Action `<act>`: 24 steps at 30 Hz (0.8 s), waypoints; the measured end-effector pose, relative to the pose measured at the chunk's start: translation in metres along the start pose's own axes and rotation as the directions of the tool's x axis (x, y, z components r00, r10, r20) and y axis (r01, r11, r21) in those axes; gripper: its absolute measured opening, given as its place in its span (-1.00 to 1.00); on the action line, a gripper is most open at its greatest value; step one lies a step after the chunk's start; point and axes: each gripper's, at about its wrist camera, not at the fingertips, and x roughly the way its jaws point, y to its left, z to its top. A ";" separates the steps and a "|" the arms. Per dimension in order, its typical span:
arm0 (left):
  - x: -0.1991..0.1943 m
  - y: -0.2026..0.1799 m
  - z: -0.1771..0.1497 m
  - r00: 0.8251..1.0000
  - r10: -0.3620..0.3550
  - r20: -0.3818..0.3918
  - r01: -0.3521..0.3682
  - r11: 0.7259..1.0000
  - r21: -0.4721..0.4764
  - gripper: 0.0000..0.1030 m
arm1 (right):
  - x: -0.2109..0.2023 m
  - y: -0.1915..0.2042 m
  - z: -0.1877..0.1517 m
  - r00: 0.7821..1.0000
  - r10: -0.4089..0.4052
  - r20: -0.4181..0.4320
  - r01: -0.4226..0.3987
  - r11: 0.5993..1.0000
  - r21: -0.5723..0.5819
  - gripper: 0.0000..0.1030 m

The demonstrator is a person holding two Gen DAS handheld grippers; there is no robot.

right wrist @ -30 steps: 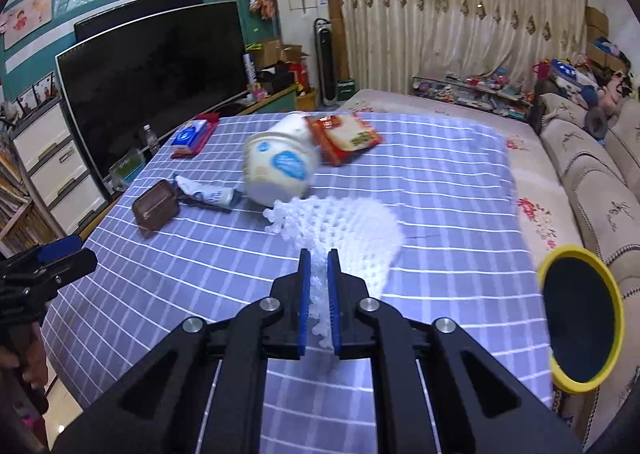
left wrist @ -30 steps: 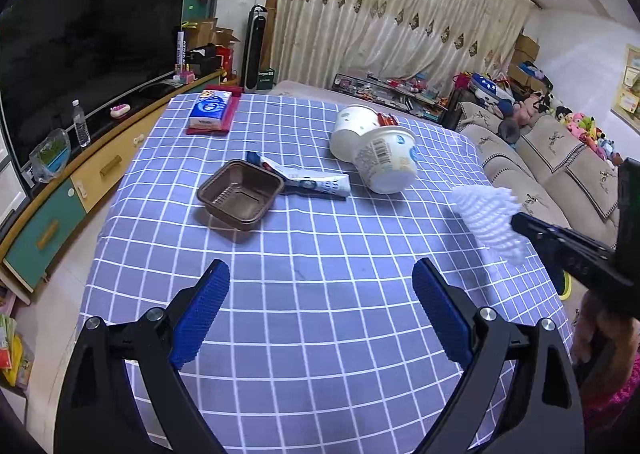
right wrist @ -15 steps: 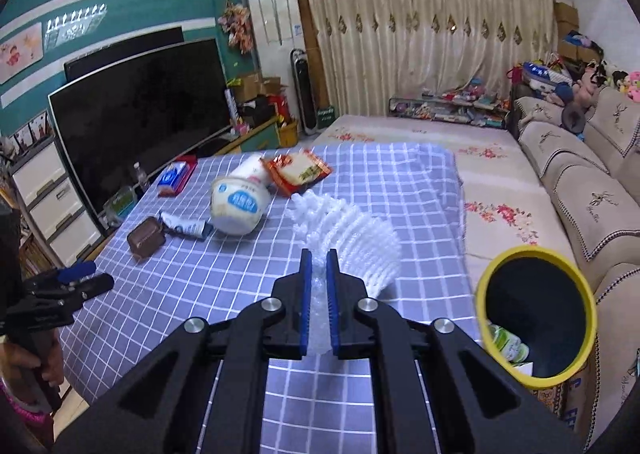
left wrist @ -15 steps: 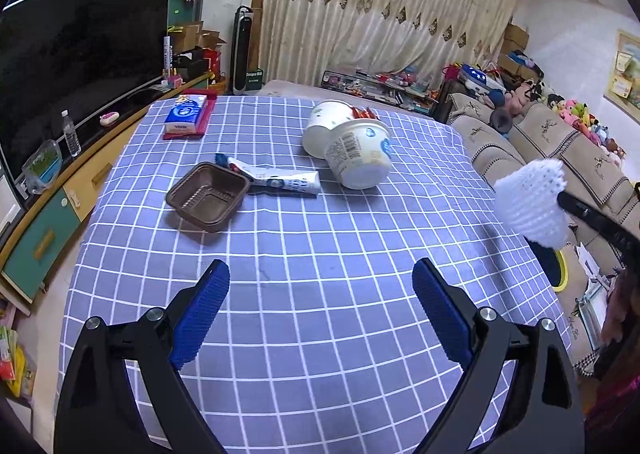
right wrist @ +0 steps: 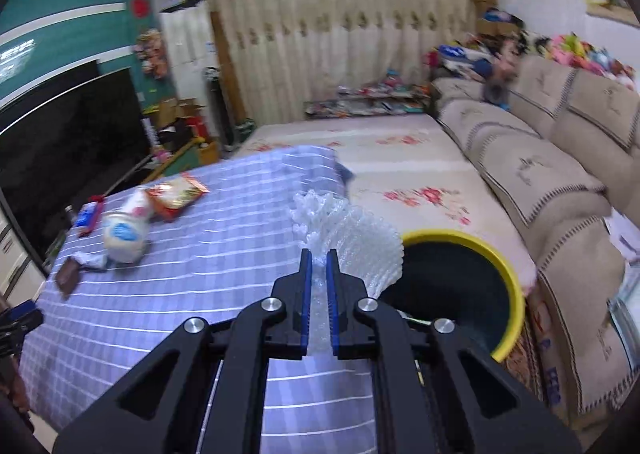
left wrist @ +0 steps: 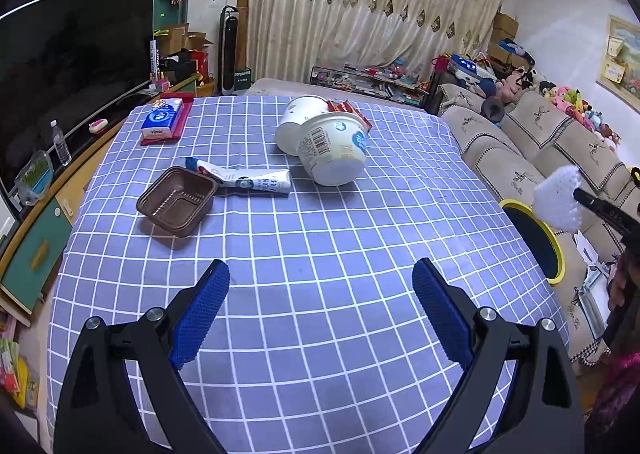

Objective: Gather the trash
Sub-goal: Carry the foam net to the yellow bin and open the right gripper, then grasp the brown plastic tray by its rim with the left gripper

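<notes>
My right gripper (right wrist: 317,254) is shut on a white foam net sleeve (right wrist: 352,242), held in the air beside the mouth of a yellow-rimmed black bin (right wrist: 460,286) at the table's right edge. From the left wrist view the same foam net (left wrist: 558,198) hangs over the bin (left wrist: 536,238). My left gripper (left wrist: 320,282) hangs open above the near part of the checked tablecloth (left wrist: 320,238), nothing between its fingers. On the cloth lie a brown plastic tray (left wrist: 176,200), a squeezed tube (left wrist: 248,180), two tipped white cups (left wrist: 332,146) and a red snack wrapper (right wrist: 176,192).
A tissue pack (left wrist: 164,120) lies at the table's far left corner. A large TV (left wrist: 60,66) and low cabinet run along the left. A beige sofa (left wrist: 540,142) with plush toys stands on the right, close behind the bin. A person's hand (left wrist: 620,286) holds the right gripper.
My right gripper has carried the foam net rightward off the table to the bin's mouth, and that view is now motion-blurred. The left gripper drifted slightly and stays open.
</notes>
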 end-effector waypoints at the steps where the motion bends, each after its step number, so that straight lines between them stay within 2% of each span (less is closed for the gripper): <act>1: 0.001 -0.002 0.000 1.000 -0.002 -0.002 0.002 1.000 0.003 0.78 | 0.006 -0.009 -0.001 1.000 -0.019 -0.012 0.019 1.000 0.014 -0.86; 10: 0.008 -0.014 0.003 1.000 -0.002 -0.018 0.003 1.000 0.028 0.78 | 0.078 -0.069 -0.021 0.979 -0.138 -0.148 0.149 0.987 0.061 -0.80; 12: 0.010 -0.015 0.003 1.000 -0.002 -0.022 0.003 1.000 0.028 0.78 | 0.090 -0.075 -0.027 0.974 -0.154 -0.168 0.168 0.983 0.069 -0.52; 13: 0.011 -0.015 0.004 1.000 0.000 -0.023 0.001 1.000 0.028 0.78 | 0.092 -0.077 -0.030 0.972 -0.162 -0.168 0.177 0.982 0.073 -0.22; 14: 0.012 -0.015 0.004 1.000 0.004 -0.025 -0.003 1.000 0.028 0.78 | 0.091 -0.076 -0.030 0.973 -0.165 -0.162 0.179 0.981 0.077 -0.07; 18: 0.015 -0.012 0.005 0.999 0.012 -0.031 -0.011 1.000 0.024 0.78 | 0.080 -0.070 -0.032 0.980 -0.154 -0.126 0.166 0.982 0.092 -0.04; 20: 0.016 -0.009 0.006 0.999 0.018 -0.035 -0.017 1.000 0.024 0.78 | 0.074 -0.066 -0.031 0.984 -0.143 -0.108 0.153 0.984 0.096 0.10; 24: 0.014 0.005 0.008 0.999 0.049 -0.023 -0.048 0.999 0.024 0.78 | 0.066 -0.057 -0.031 0.990 -0.108 -0.094 0.116 0.989 0.091 0.11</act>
